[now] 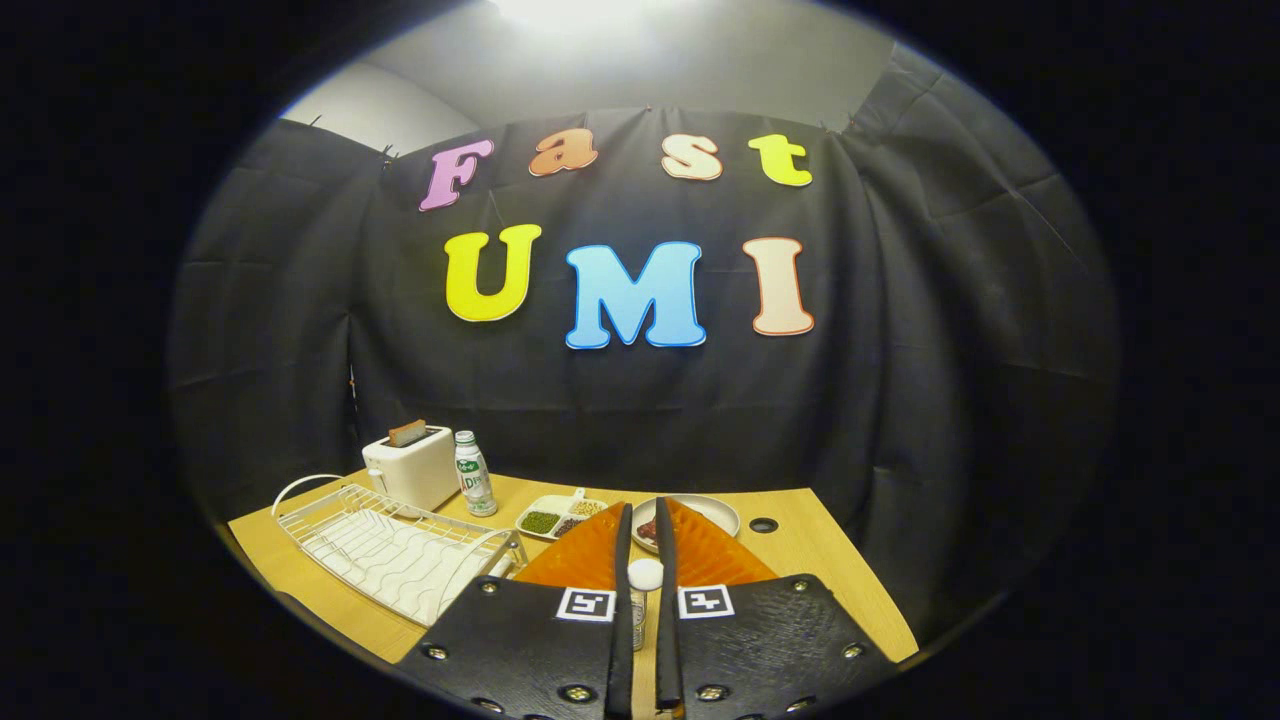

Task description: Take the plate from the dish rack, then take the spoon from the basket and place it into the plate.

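My gripper (643, 512) is held above the wooden table (800, 560), its fingers shut with only a thin slit between them and nothing held. Just beyond the fingertips a pale round plate (712, 510) lies flat on the table, partly hidden by the fingers. Something small and dark red rests at the plate's left edge. The white wire dish rack (395, 550) stands to the left of the fingers, and I see no plate in its slots.
A white toaster (410, 465) with a slice in it and a small bottle (474, 473) stand behind the rack. A white divided dish (560, 516) of beans lies left of the plate. A white-capped small bottle (645, 580) shows through the slit. A round hole (763, 524) marks the tabletop.
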### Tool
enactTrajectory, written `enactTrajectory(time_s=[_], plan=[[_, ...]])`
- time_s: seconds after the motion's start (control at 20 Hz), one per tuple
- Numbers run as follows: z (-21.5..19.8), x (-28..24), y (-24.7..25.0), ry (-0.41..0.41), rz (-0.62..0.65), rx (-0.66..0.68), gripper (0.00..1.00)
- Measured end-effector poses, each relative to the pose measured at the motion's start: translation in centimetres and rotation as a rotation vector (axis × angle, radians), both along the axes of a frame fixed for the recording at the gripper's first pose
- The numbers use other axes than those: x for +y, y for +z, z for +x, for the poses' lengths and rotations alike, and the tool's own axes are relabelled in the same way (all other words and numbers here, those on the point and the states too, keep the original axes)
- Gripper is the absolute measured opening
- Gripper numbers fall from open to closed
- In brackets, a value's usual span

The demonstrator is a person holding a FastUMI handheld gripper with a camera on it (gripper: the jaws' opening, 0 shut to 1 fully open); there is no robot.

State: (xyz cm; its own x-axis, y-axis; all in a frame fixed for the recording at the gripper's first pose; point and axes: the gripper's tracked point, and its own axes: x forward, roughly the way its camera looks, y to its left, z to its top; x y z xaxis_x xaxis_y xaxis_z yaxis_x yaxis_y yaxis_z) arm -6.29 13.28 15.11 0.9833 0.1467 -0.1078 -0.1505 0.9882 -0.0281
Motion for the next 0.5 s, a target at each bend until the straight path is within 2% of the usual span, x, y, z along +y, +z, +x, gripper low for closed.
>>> enactTrajectory(time_s=[0.5], plan=[[-5.4, 0.3, 0.7, -0.033, -0.081, 0.076, 0.08]])
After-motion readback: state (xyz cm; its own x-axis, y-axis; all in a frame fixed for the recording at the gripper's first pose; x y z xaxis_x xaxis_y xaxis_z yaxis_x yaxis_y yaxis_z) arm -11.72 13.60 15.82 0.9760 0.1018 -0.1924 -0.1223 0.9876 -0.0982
